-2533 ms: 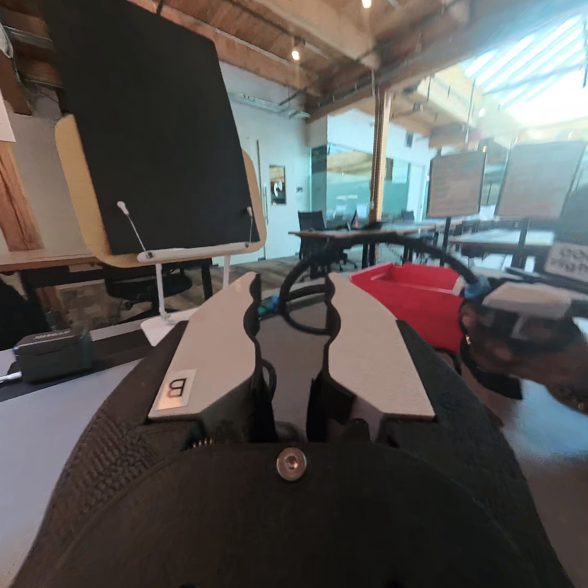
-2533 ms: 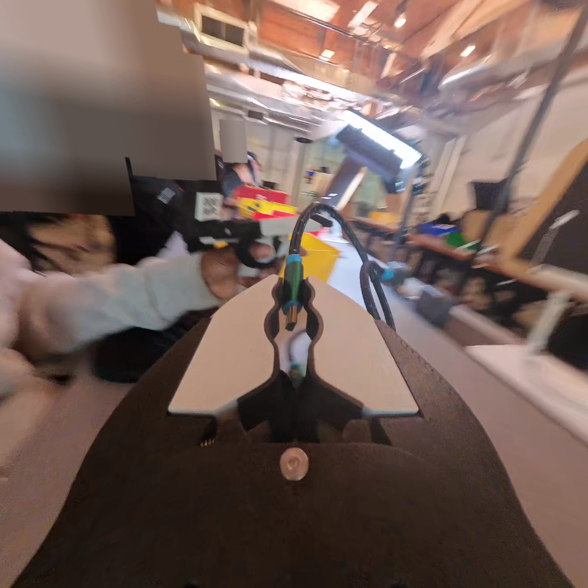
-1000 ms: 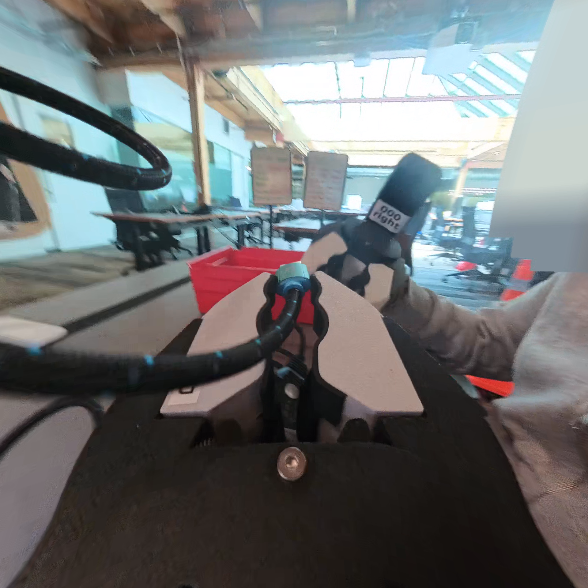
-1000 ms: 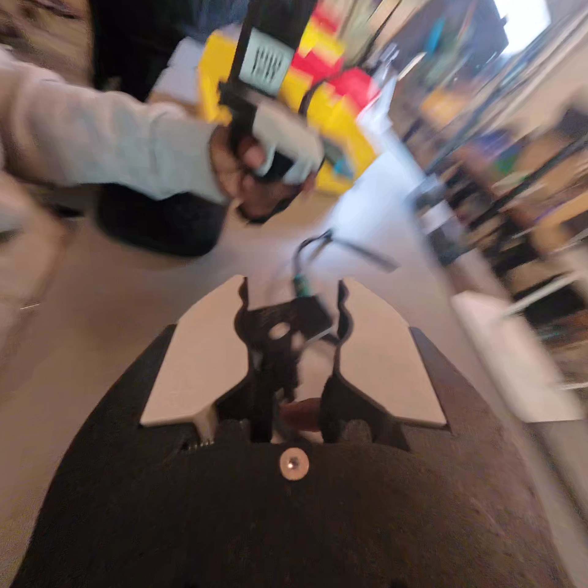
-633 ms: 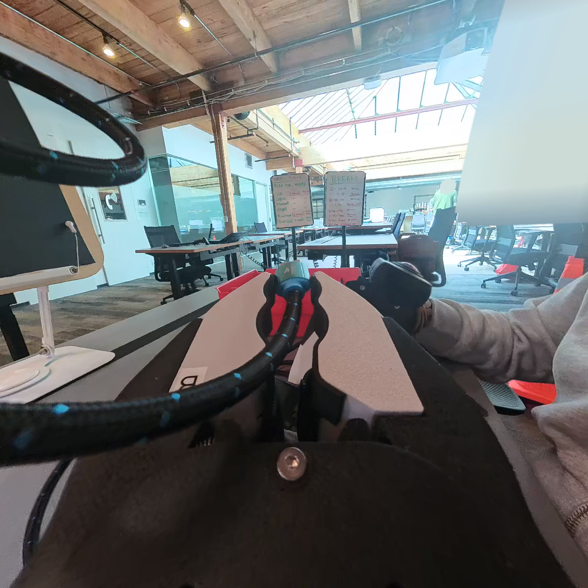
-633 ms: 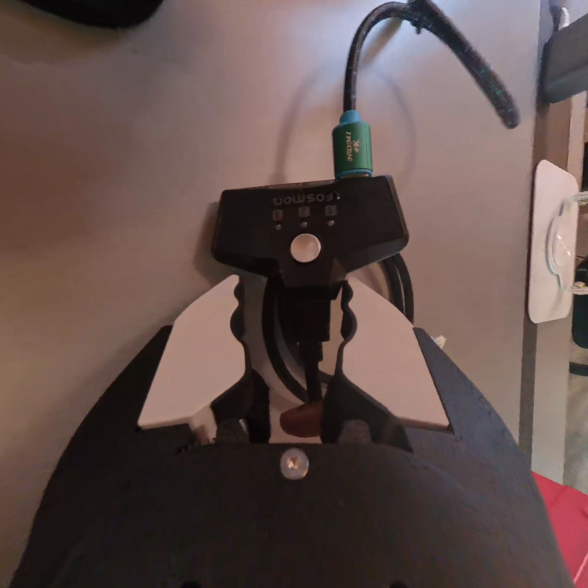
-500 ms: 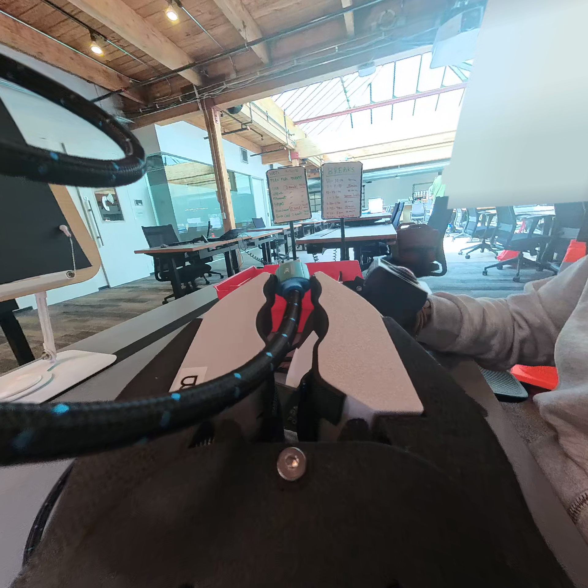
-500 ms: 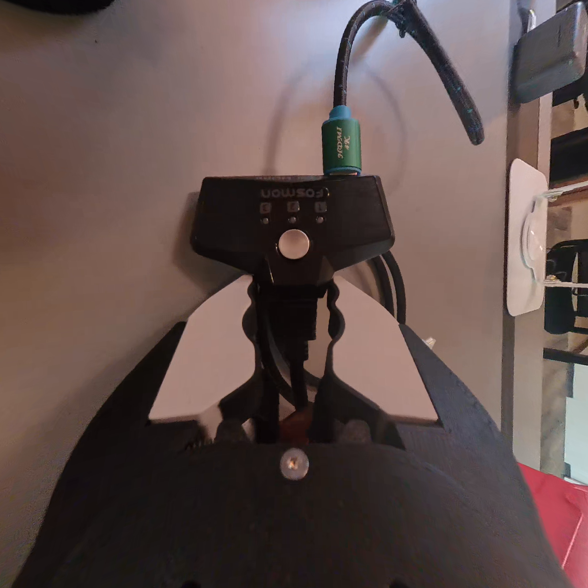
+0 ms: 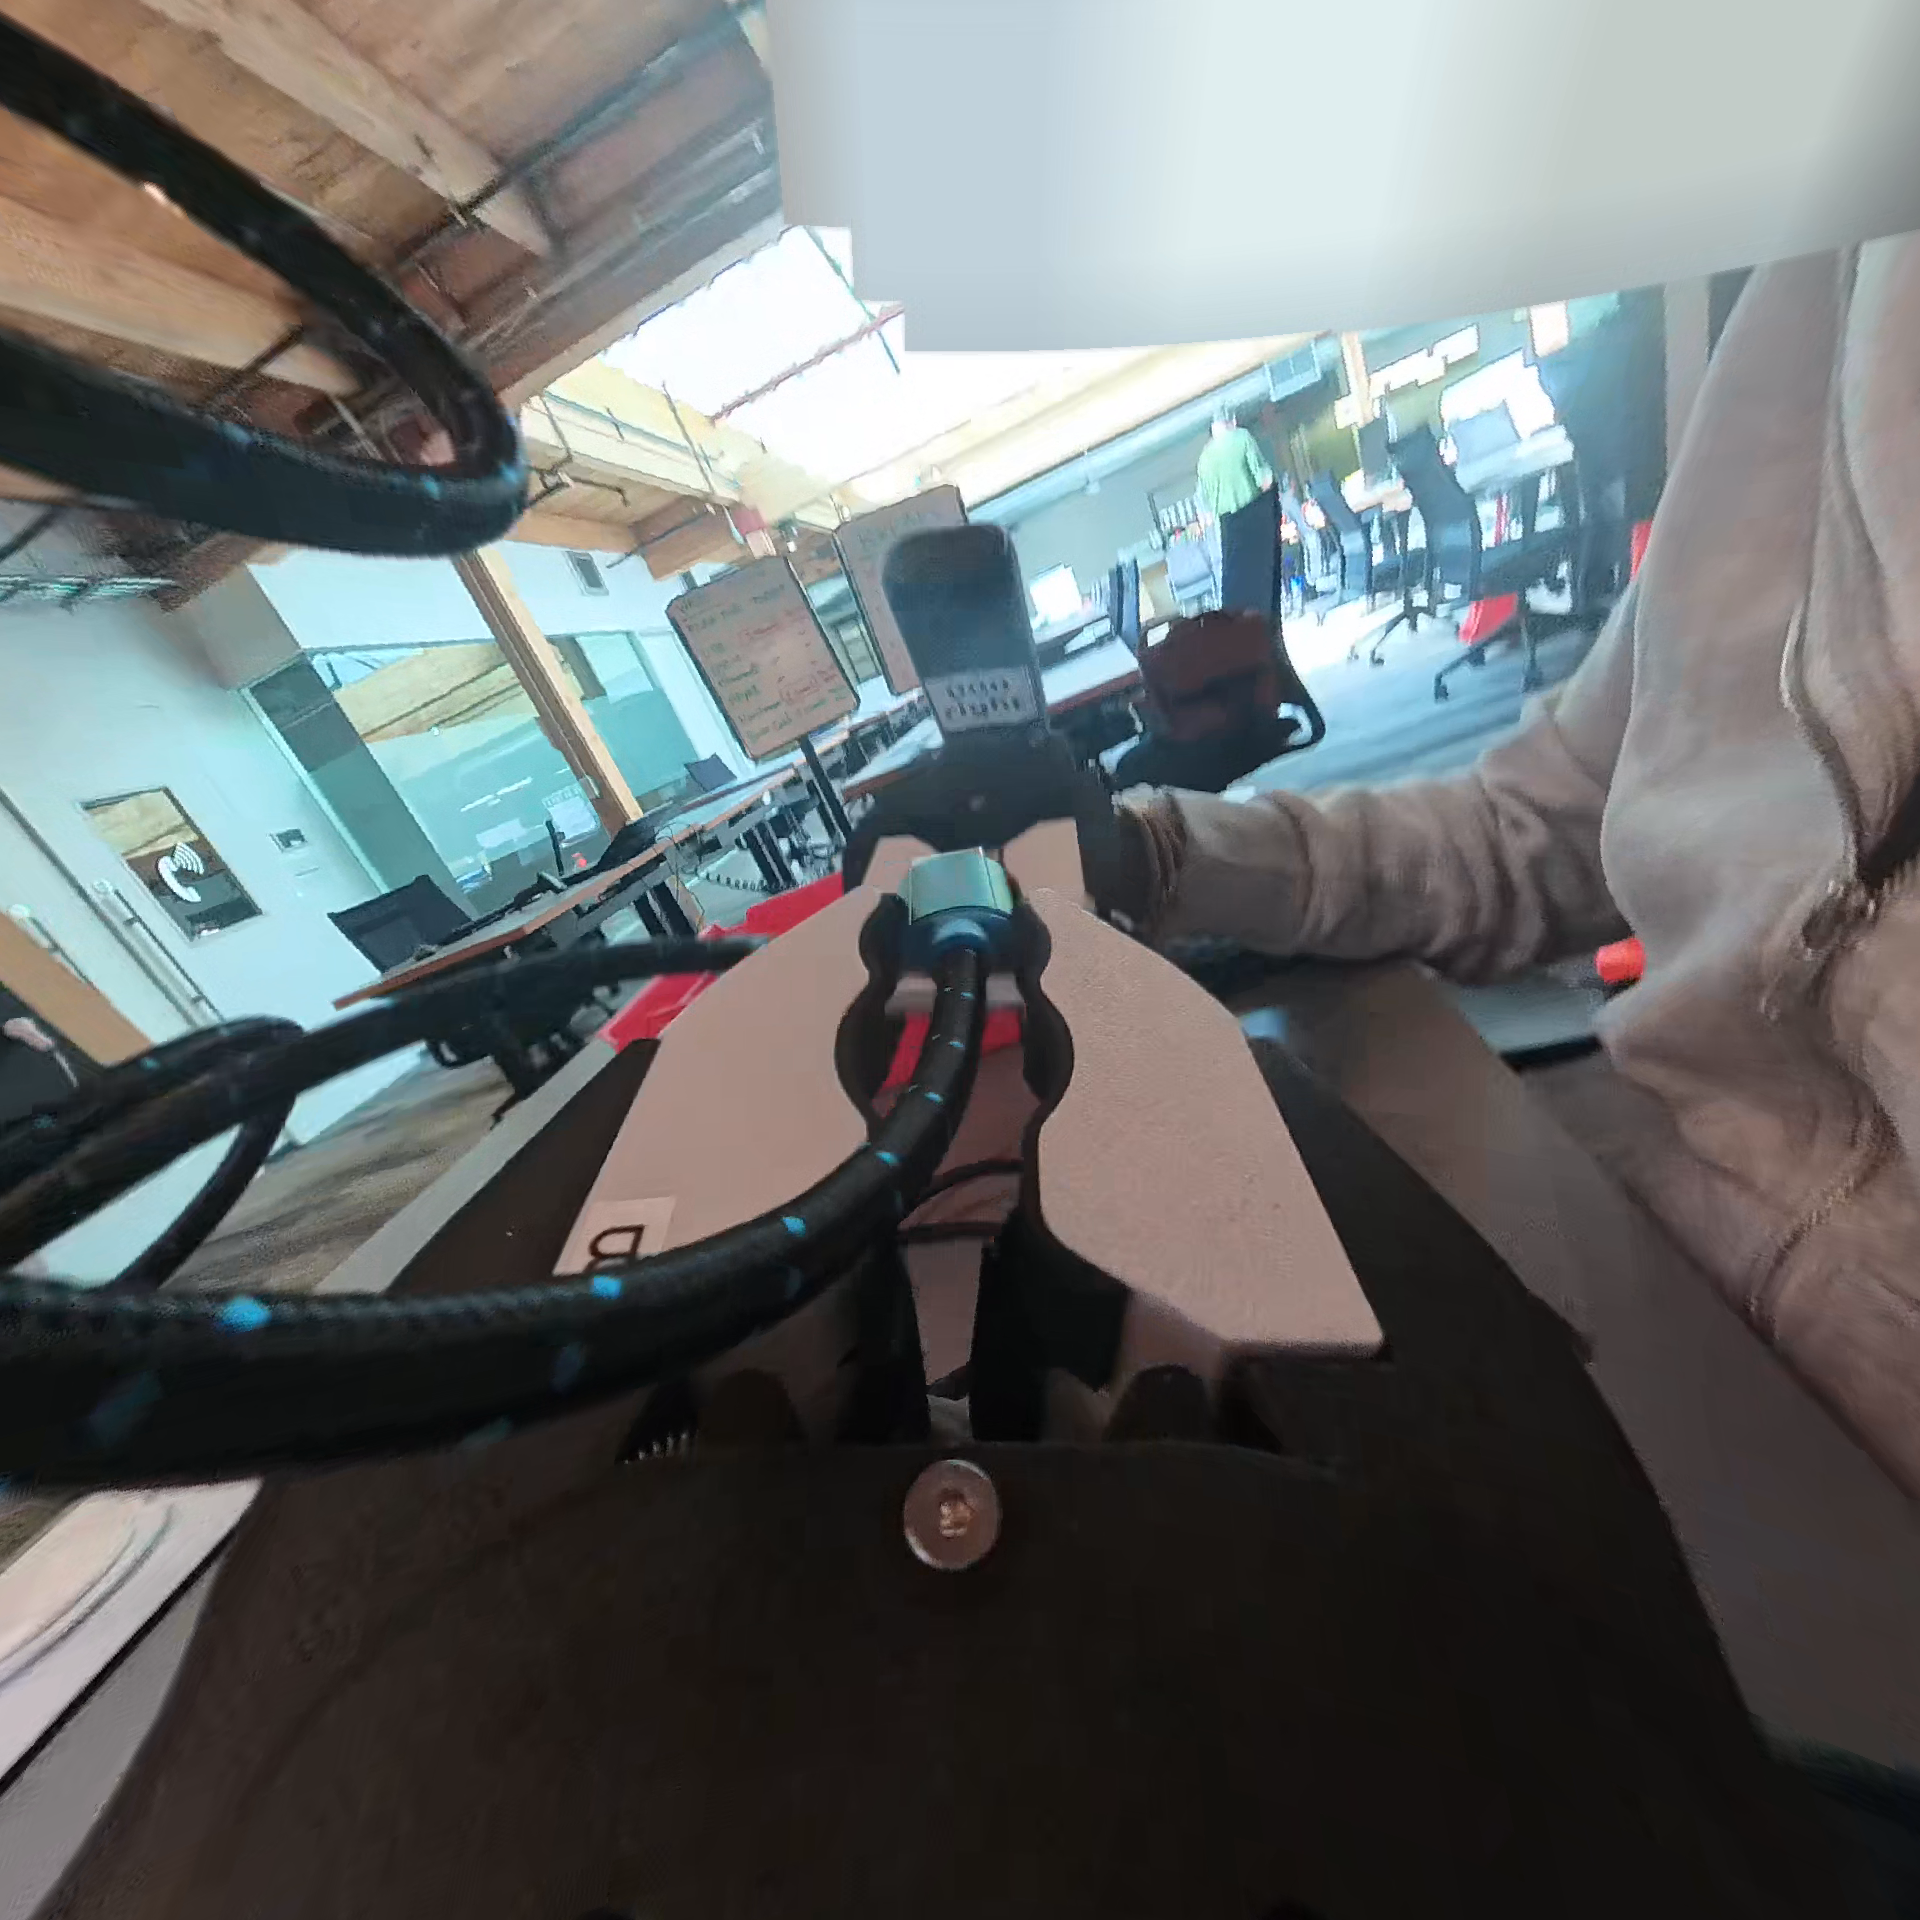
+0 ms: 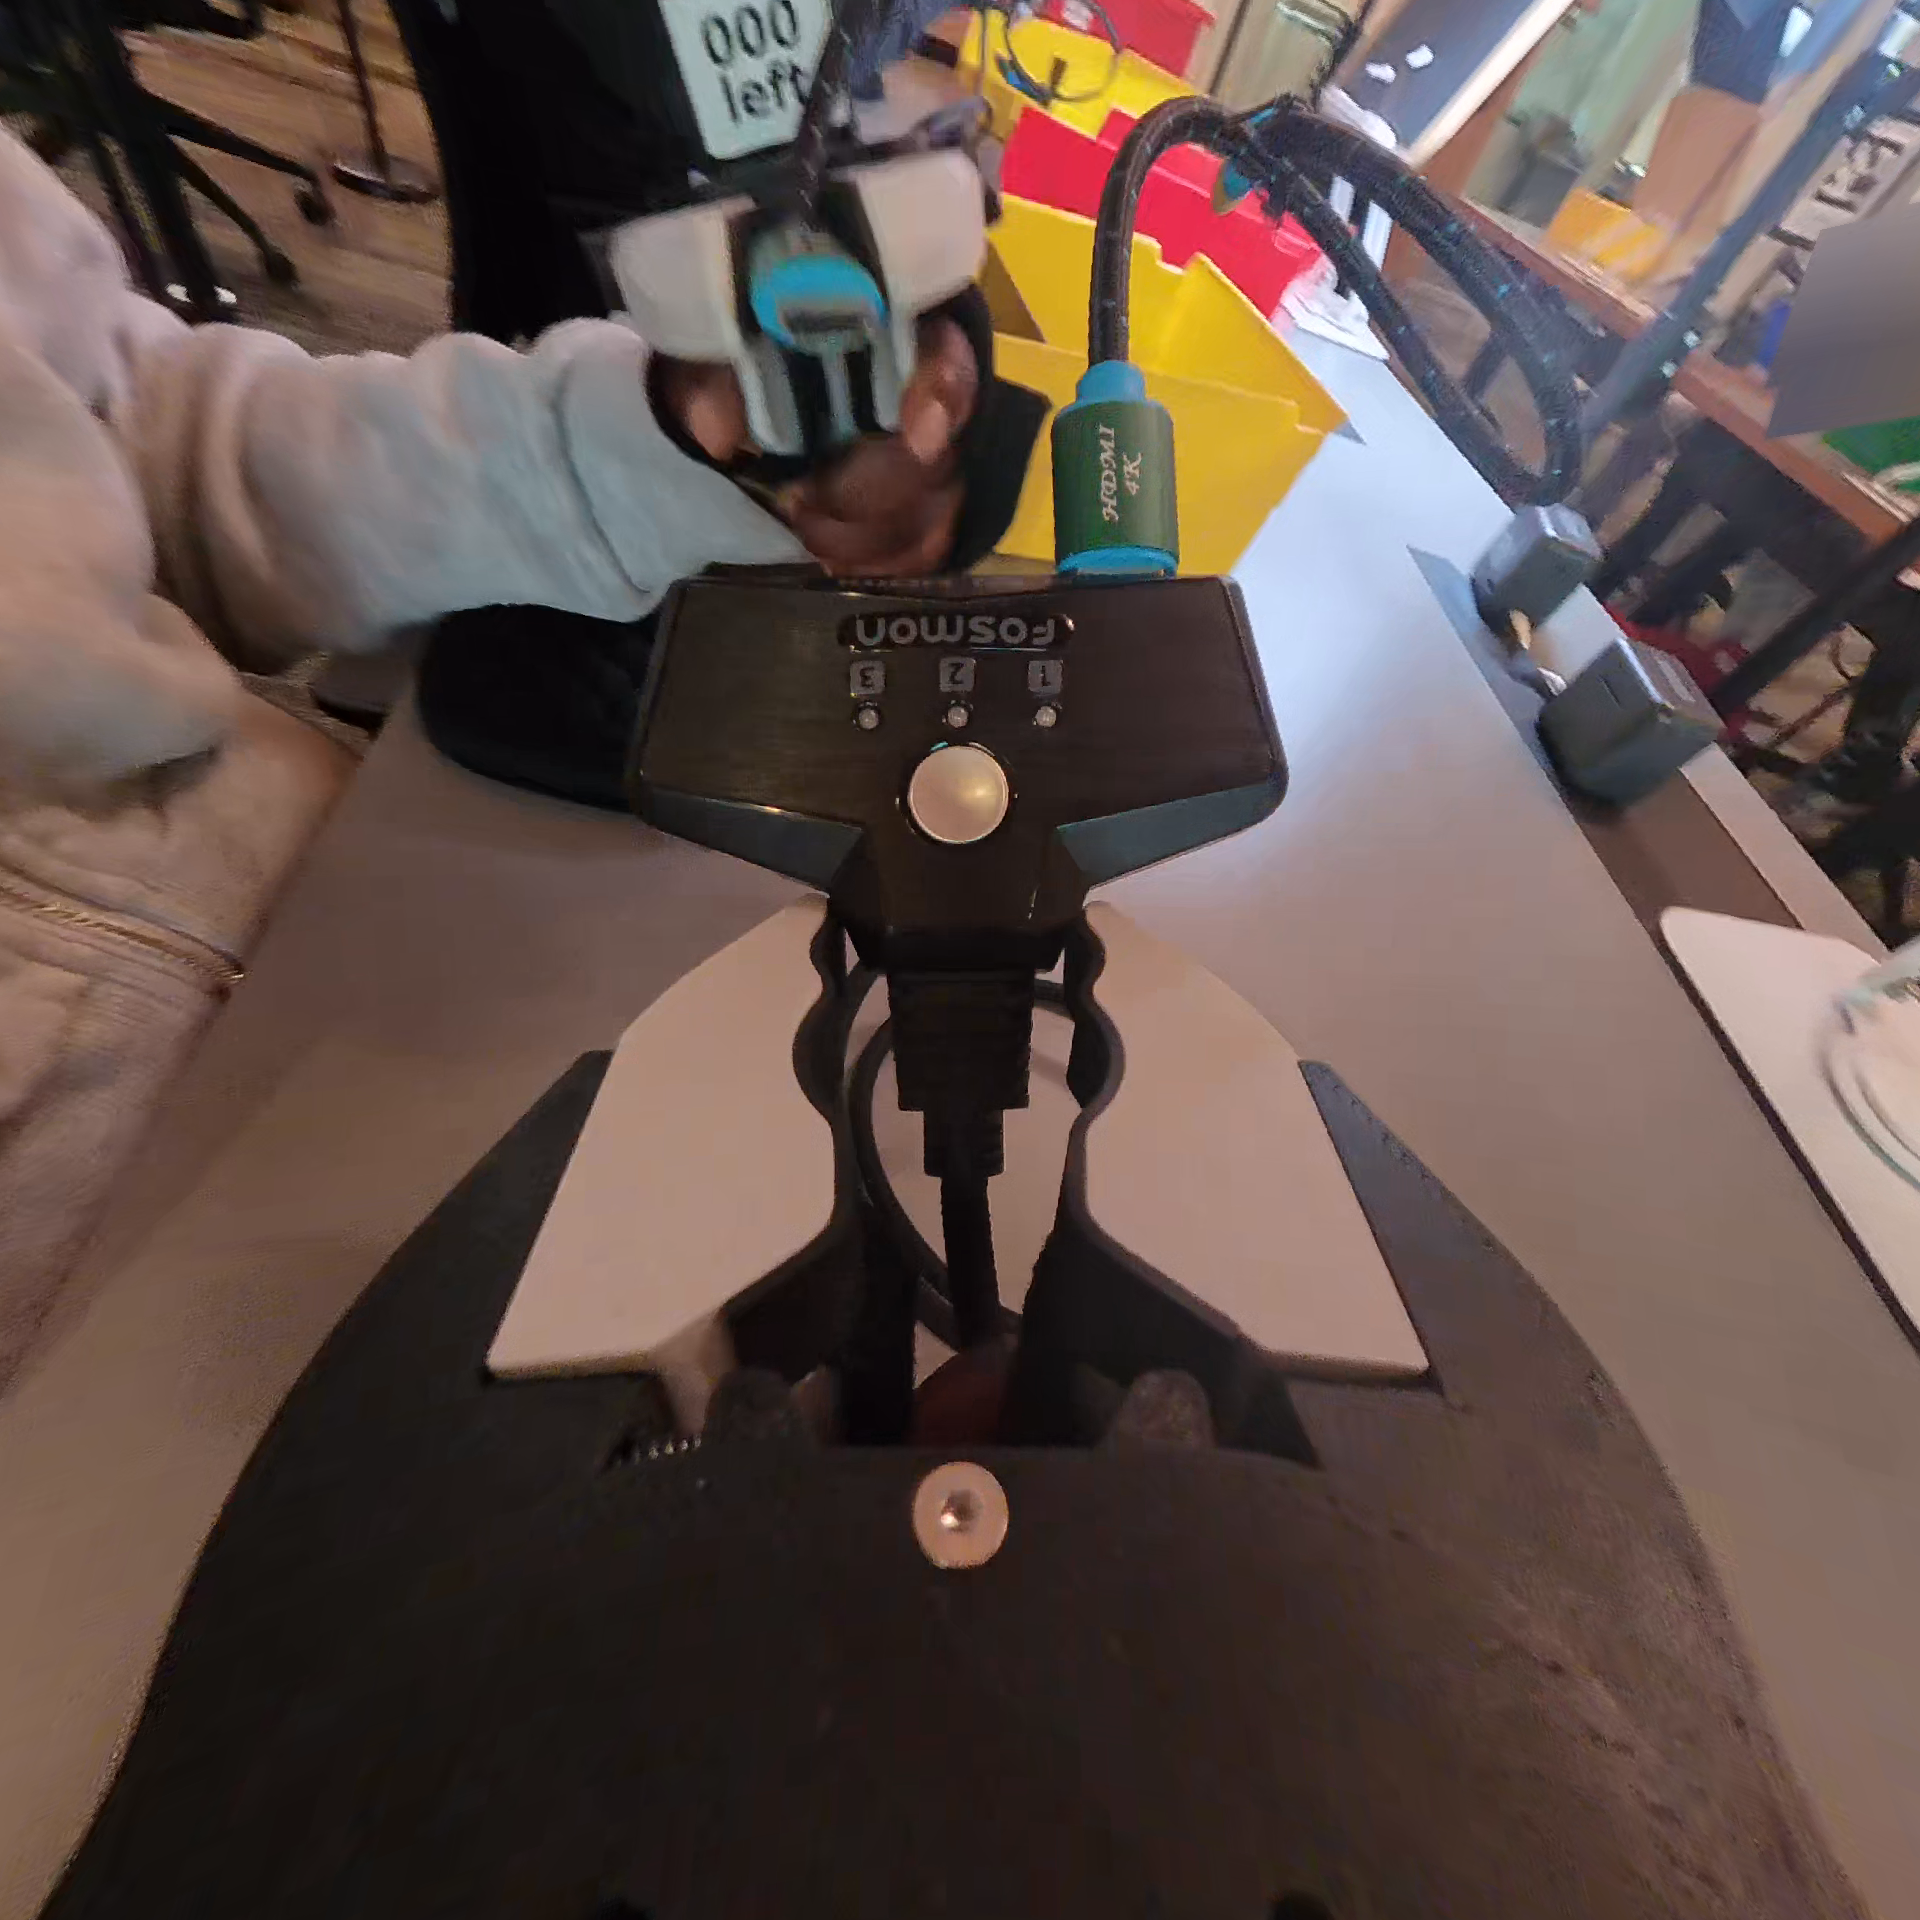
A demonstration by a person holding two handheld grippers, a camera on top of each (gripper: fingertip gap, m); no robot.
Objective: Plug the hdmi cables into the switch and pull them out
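My right gripper is shut on the narrow tail end of the black HDMI switch and holds it above the grey table. A green HDMI plug sits in the switch's right-hand port, and its braided cable arcs away to the right. My left gripper is shut on a second HDMI plug with a blue collar. Its black braided cable loops off to the left. In the right wrist view the left gripper hangs beyond the switch, with its plug pointing at the switch.
Yellow bins and red bins stand behind the switch. Grey power adapters and a white stand base lie along the table's right side. A person's light sleeve crosses on the left. The right gripper's body faces my left gripper.
The right gripper has tilted up from looking straight down at the table, with the switch in its grip. The left gripper has turned to face it with its plug.
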